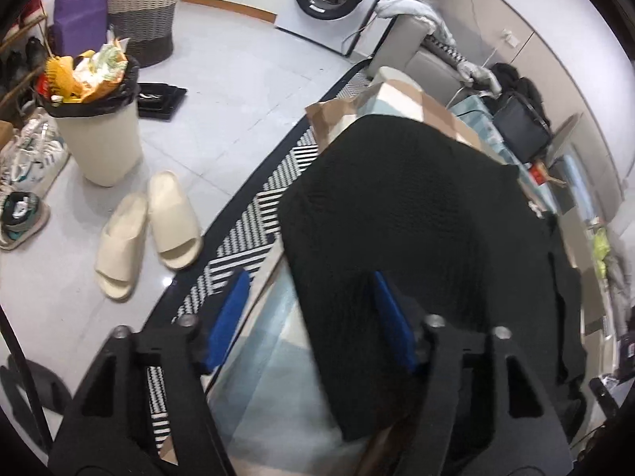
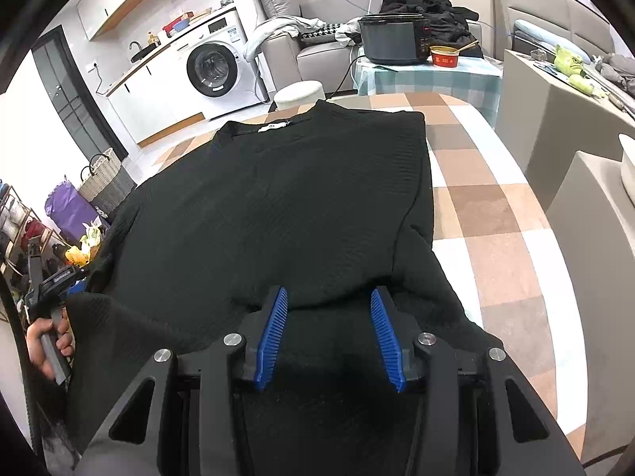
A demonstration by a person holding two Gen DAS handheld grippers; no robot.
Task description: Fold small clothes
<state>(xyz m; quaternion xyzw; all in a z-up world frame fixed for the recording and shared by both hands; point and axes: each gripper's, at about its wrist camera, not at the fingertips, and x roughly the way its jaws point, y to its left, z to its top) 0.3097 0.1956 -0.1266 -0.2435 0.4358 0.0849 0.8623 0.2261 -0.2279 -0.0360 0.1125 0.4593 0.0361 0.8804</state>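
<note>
A black knit garment lies spread flat on a table under a checked cloth, its collar label at the far end. My right gripper hovers over the near hem. Its blue pads stand apart, with a low fold of the fabric below the gap. In the left wrist view the garment fills the right half. My left gripper straddles the garment's left edge at the table's side. Its pads are wide apart and not pressing. The right wrist view shows the left gripper held by a hand.
On the floor to the left are a full trash bin, cream slippers, a striped rug and a woven basket. Beyond the table stand a round stool, a washing machine and a cooker.
</note>
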